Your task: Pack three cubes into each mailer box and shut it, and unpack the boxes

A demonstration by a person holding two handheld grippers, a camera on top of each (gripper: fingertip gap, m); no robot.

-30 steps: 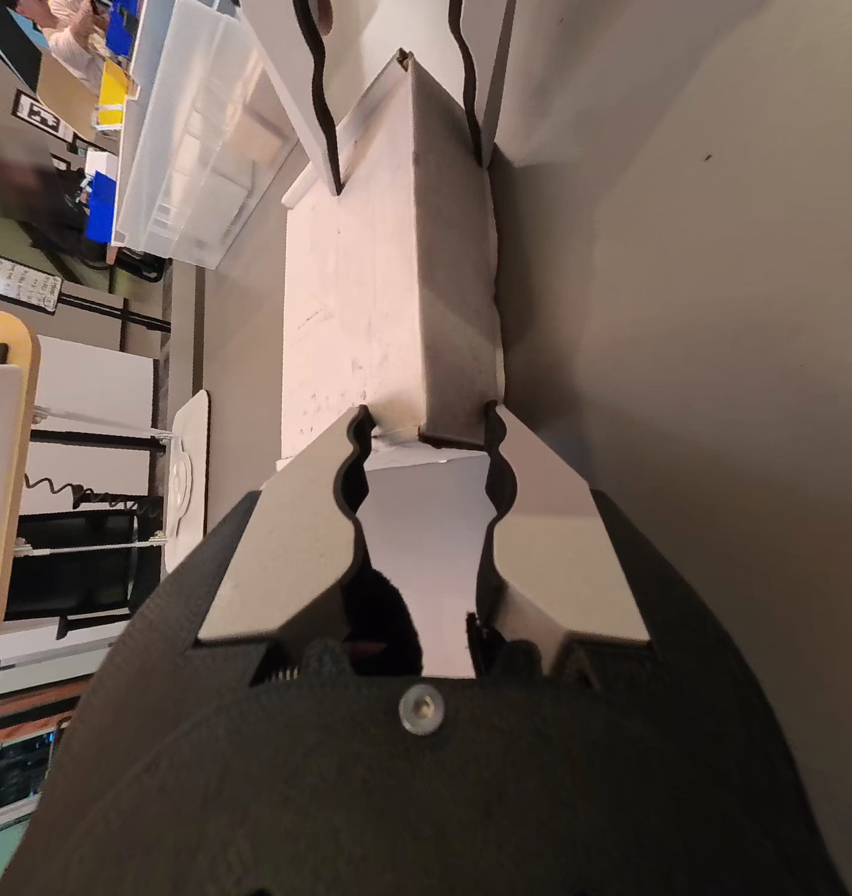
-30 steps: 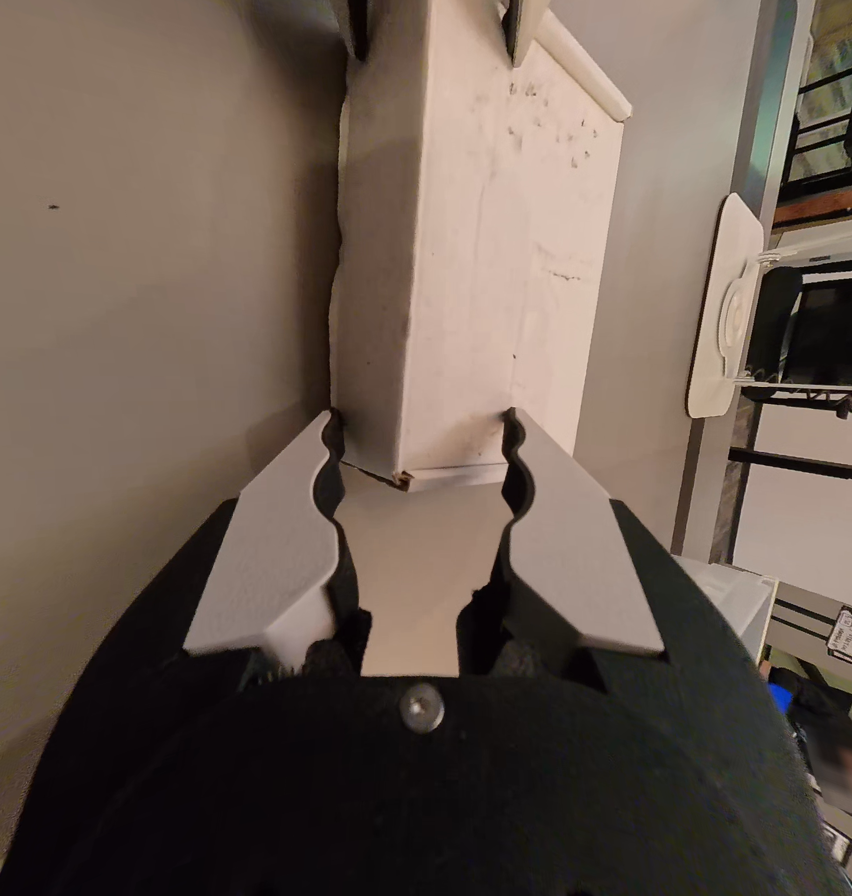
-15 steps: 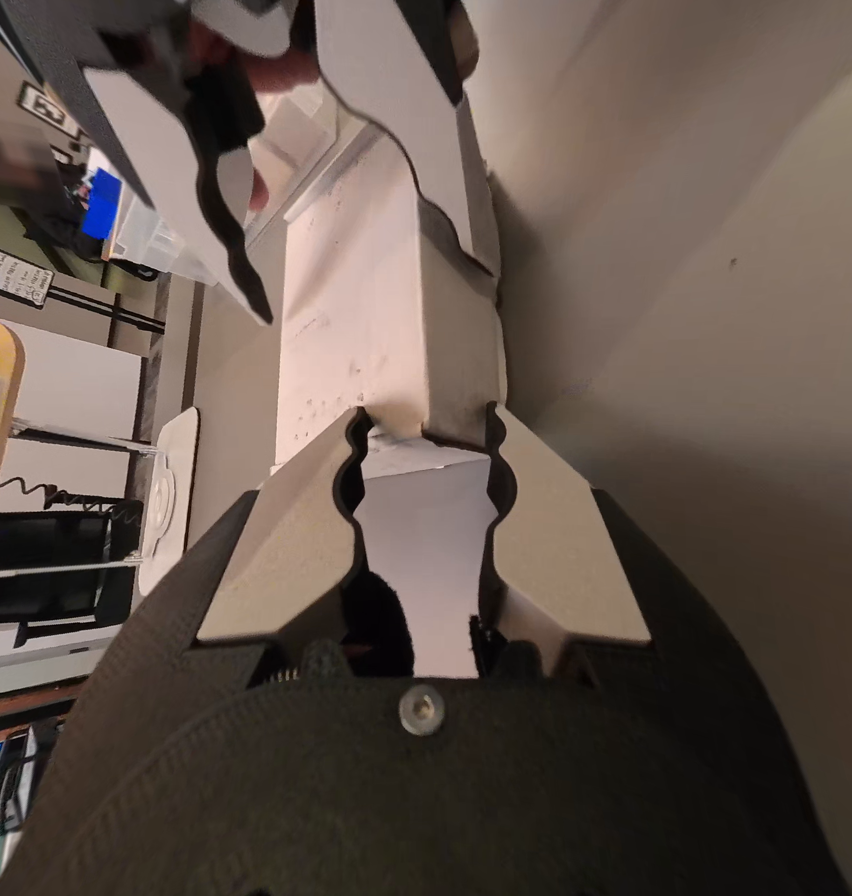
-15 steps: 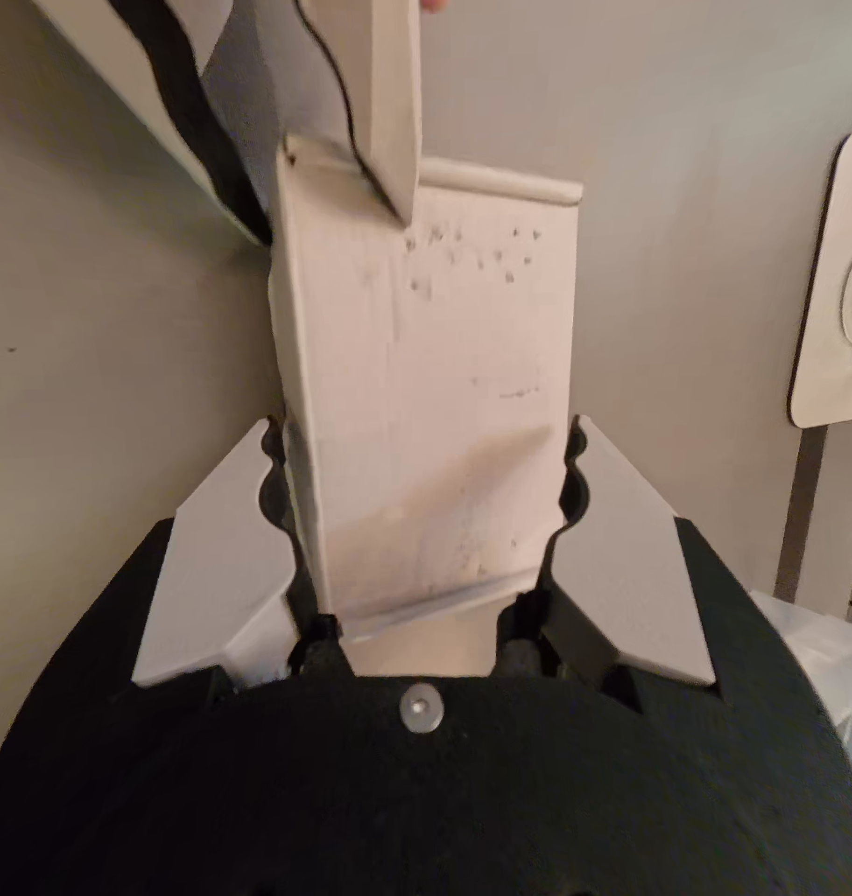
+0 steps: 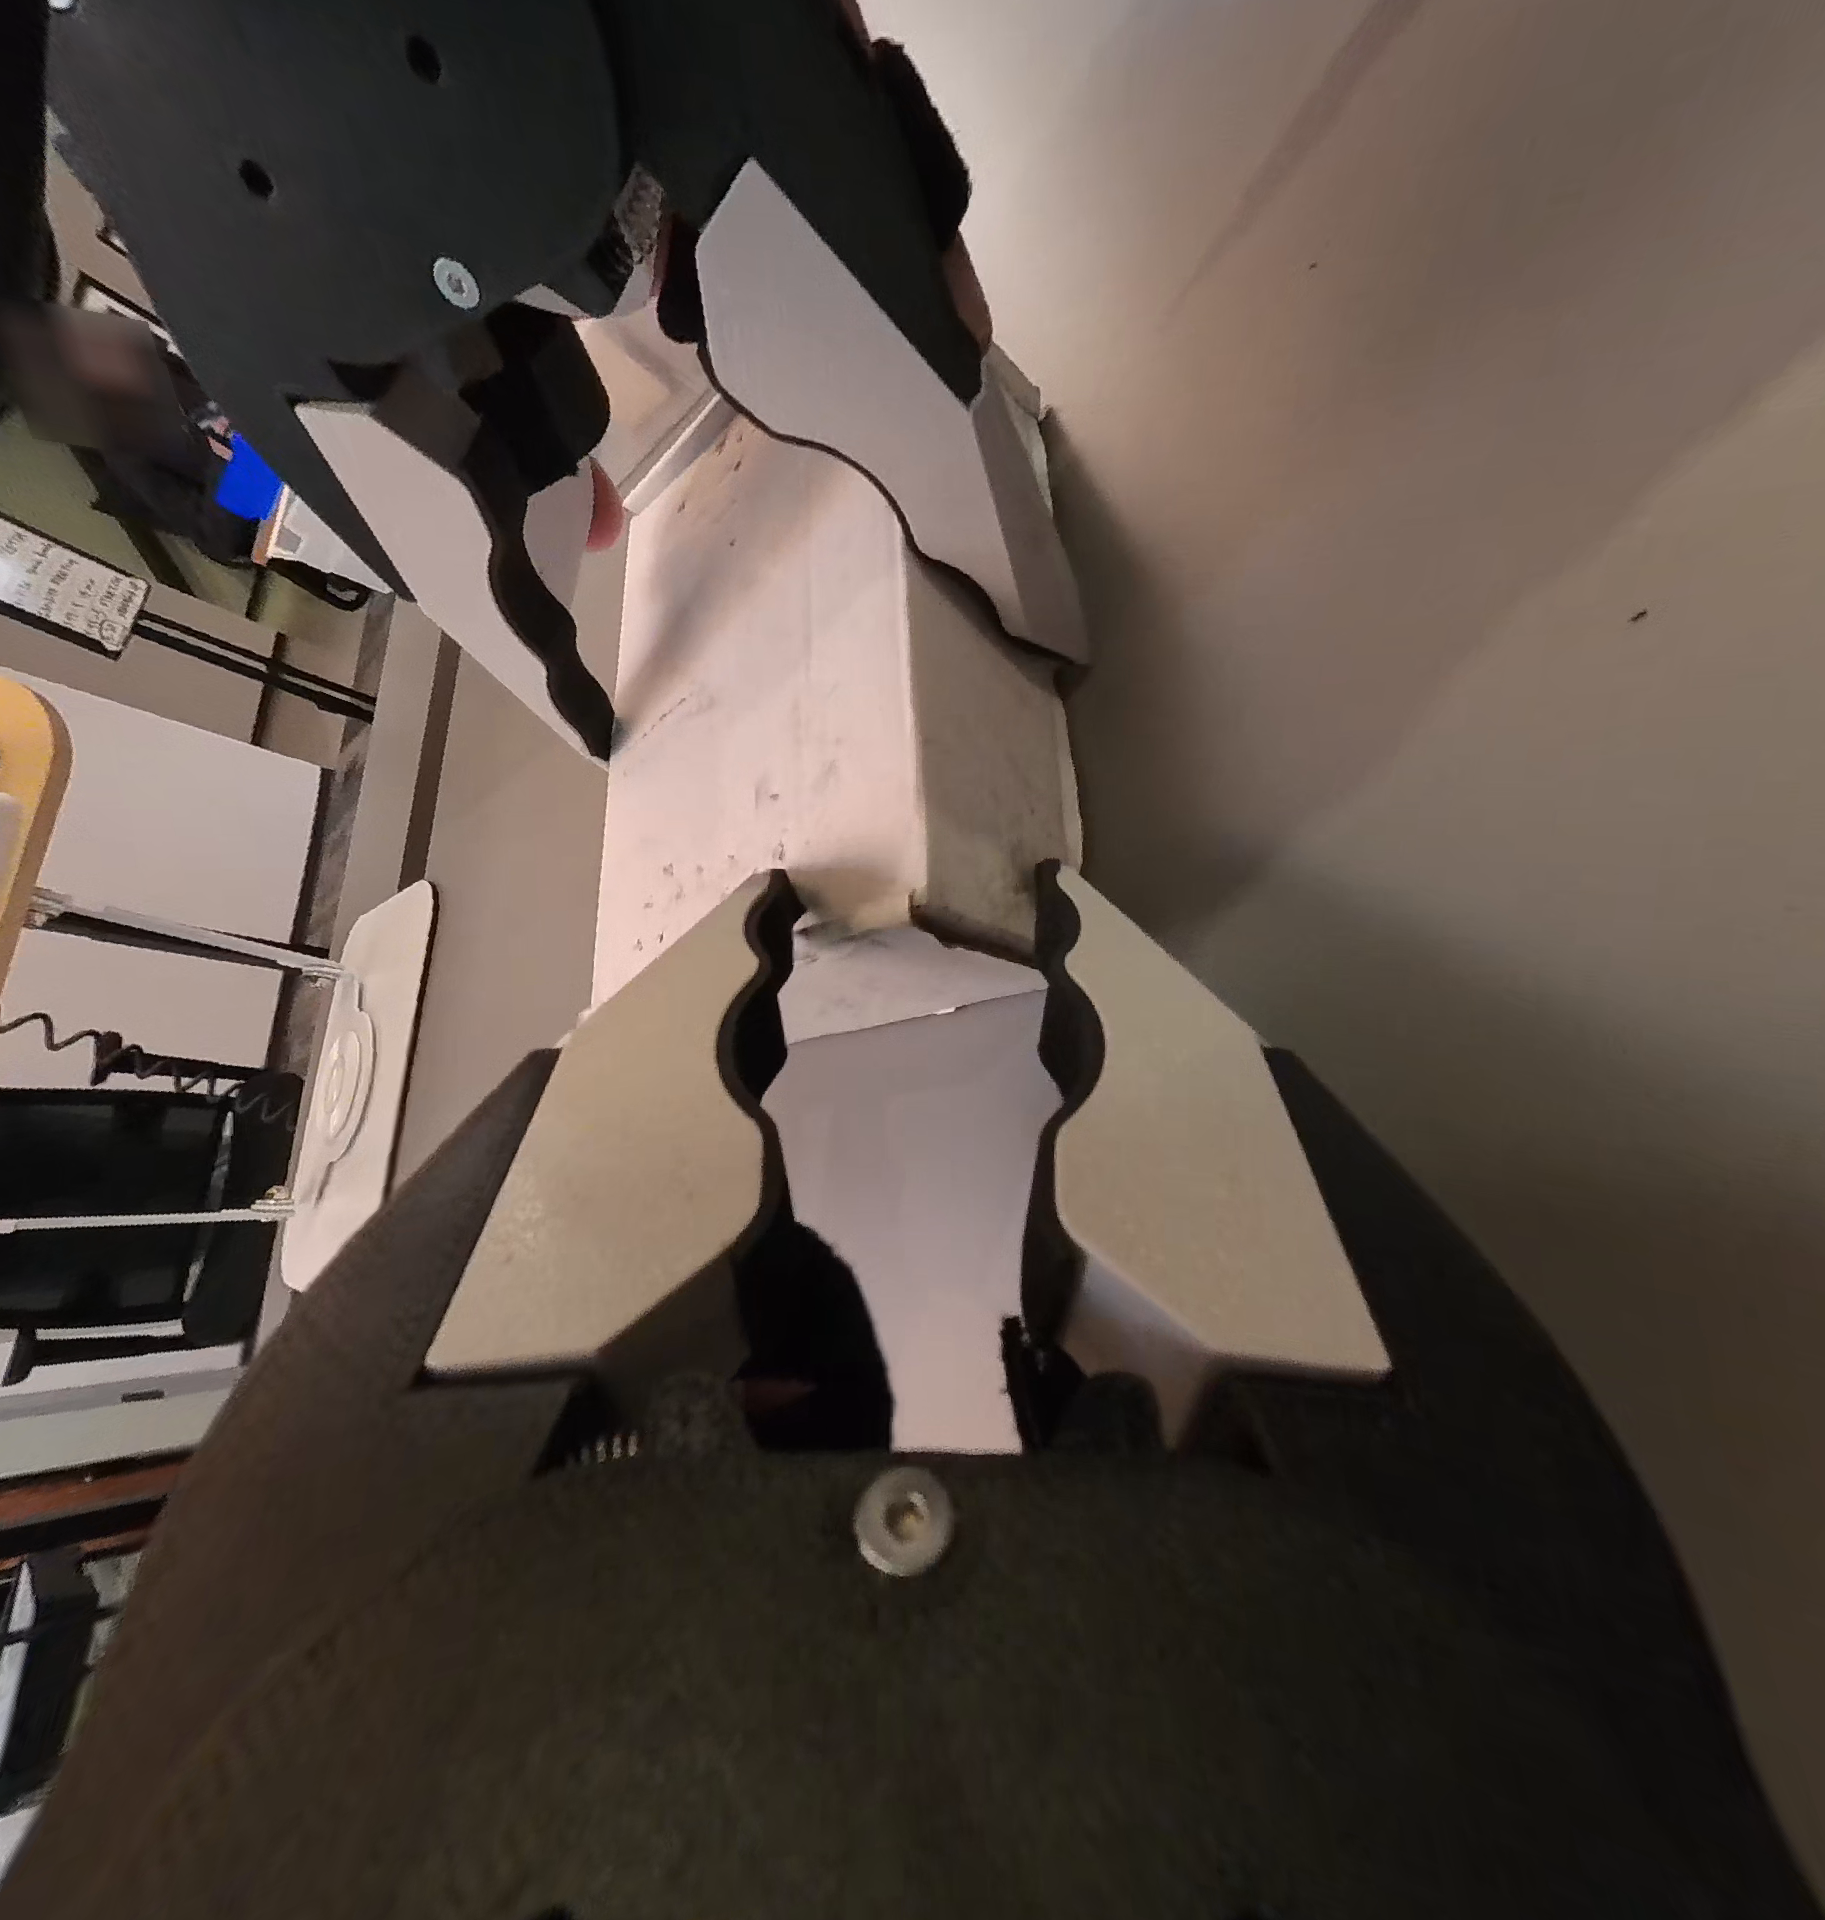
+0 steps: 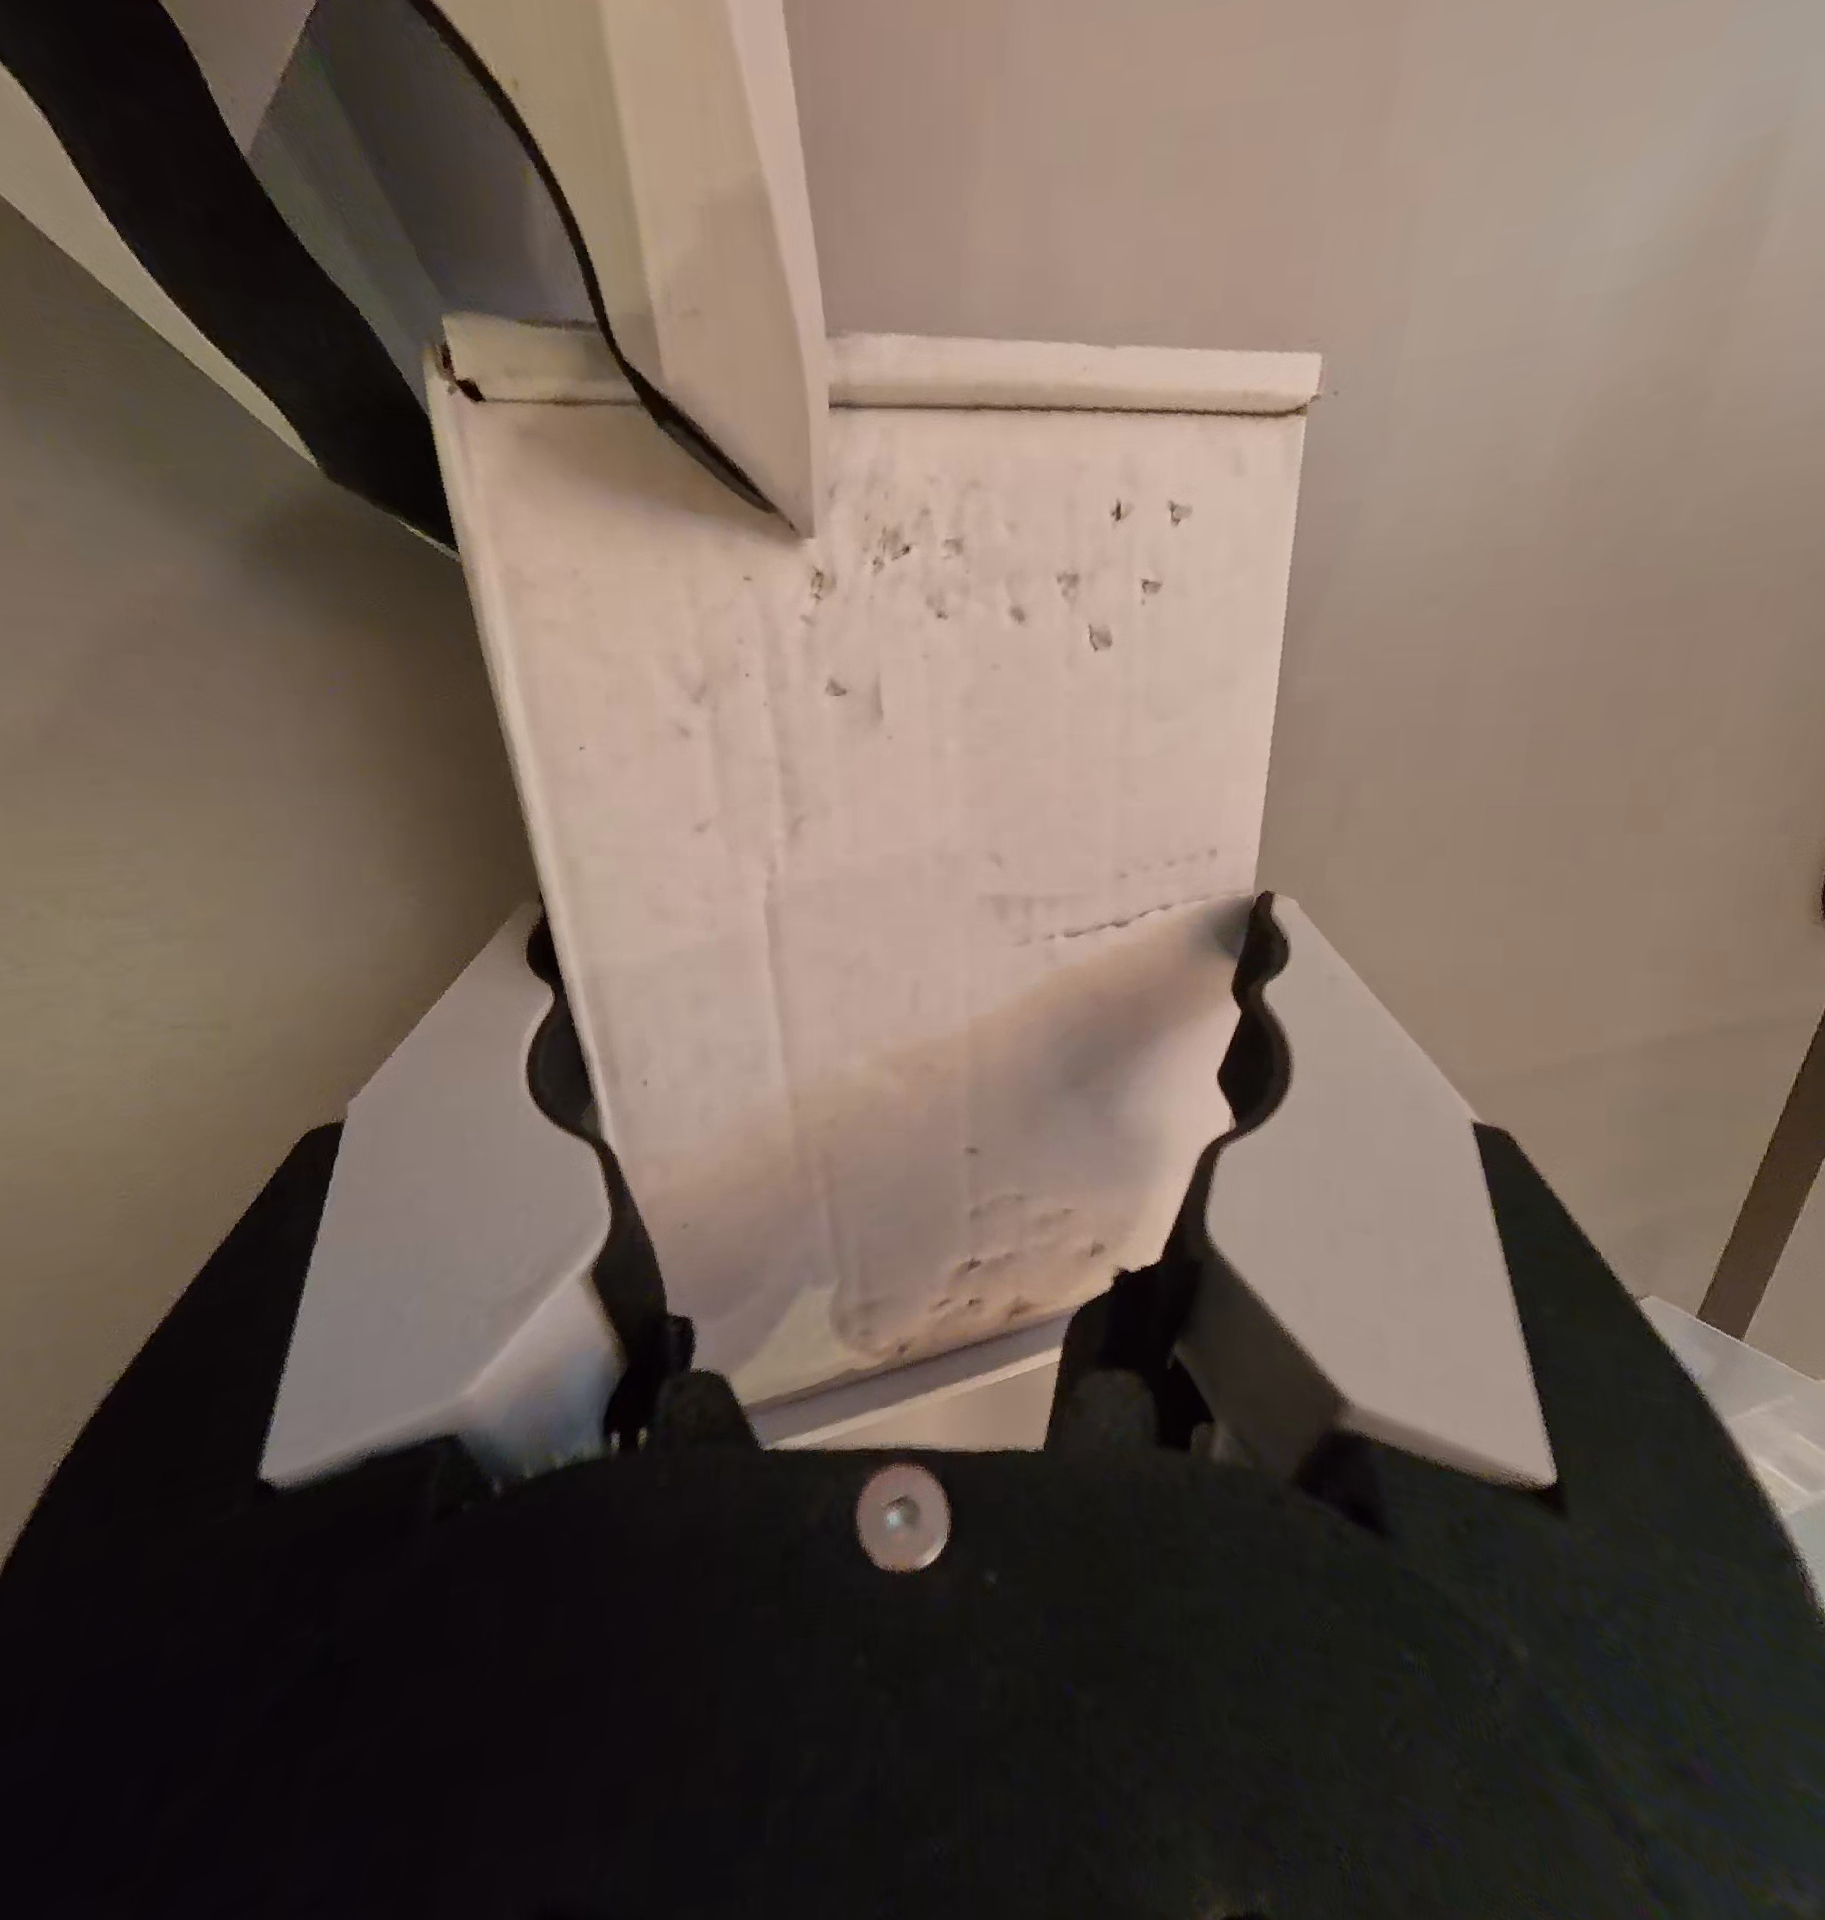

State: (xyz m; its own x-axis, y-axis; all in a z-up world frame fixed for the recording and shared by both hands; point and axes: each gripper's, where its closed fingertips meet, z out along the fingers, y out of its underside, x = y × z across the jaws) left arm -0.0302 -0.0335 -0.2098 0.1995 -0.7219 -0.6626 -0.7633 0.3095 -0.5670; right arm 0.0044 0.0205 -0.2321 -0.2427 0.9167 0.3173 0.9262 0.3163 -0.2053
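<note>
A pale pad (image 5: pixel 357 1081) lies left of the left gripper (image 5: pixel 908 904), which pinches the closed white mailer box (image 5: pixel 835 727) by its end. The right gripper (image 6: pixel 897 935), spread wide, straddles the box's other end on the grey table (image 6: pixel 1510 520).

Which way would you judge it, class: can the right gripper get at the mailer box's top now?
Probably yes: the right gripper is open and already straddles the closed mailer box; only the left gripper shares its far end.

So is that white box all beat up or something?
A bit. The box has small dents and dark scuffs on its top, mostly near the far end, and a worn, torn-looking corner. It is shut and otherwise whole.
</note>
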